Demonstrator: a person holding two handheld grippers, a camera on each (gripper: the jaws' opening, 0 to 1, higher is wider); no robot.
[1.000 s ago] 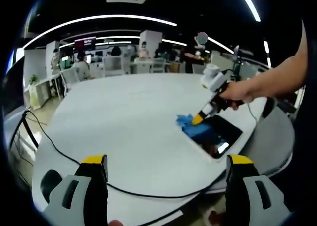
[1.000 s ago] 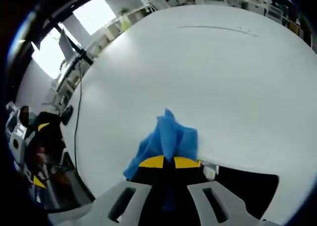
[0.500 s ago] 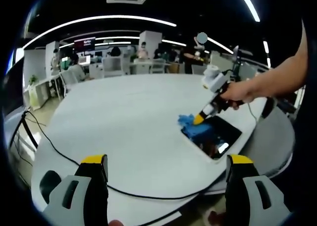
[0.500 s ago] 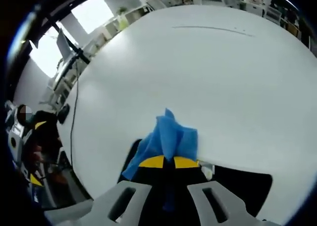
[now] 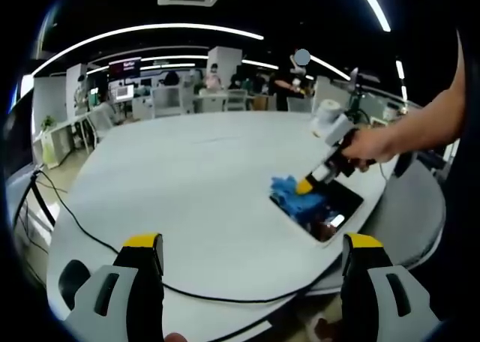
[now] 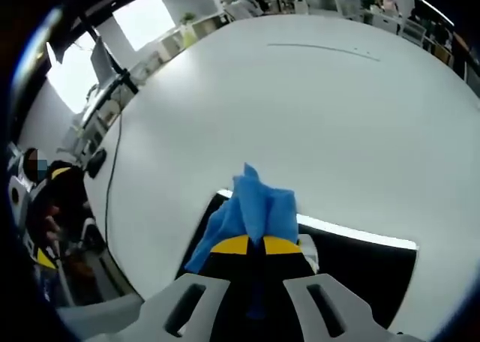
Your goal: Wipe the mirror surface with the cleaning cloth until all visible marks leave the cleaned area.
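Note:
A dark rectangular mirror (image 5: 330, 207) (image 6: 360, 271) lies flat on the white table (image 5: 187, 184). My right gripper (image 6: 255, 244) is shut on a blue cleaning cloth (image 6: 251, 211), pressing it onto the mirror's near-left part. In the left gripper view the right gripper (image 5: 306, 184), held by a hand (image 5: 375, 143), comes in from the right with the blue cloth (image 5: 294, 196) bunched over the mirror's left end. My left gripper (image 5: 251, 274) stands open near the table's front edge, holding nothing, well apart from the mirror.
A black cable (image 5: 112, 244) runs across the table's front left. Beyond the table's far edge are desks, chairs and people (image 5: 214, 83). The broad white tabletop (image 6: 300, 117) stretches beyond the cloth. At the left a person (image 6: 52, 214) stands by the table.
The right gripper has drawn the cloth back from the mirror's edge onto the glass; more dark mirror now shows around the cloth. The left gripper has stayed nearly still.

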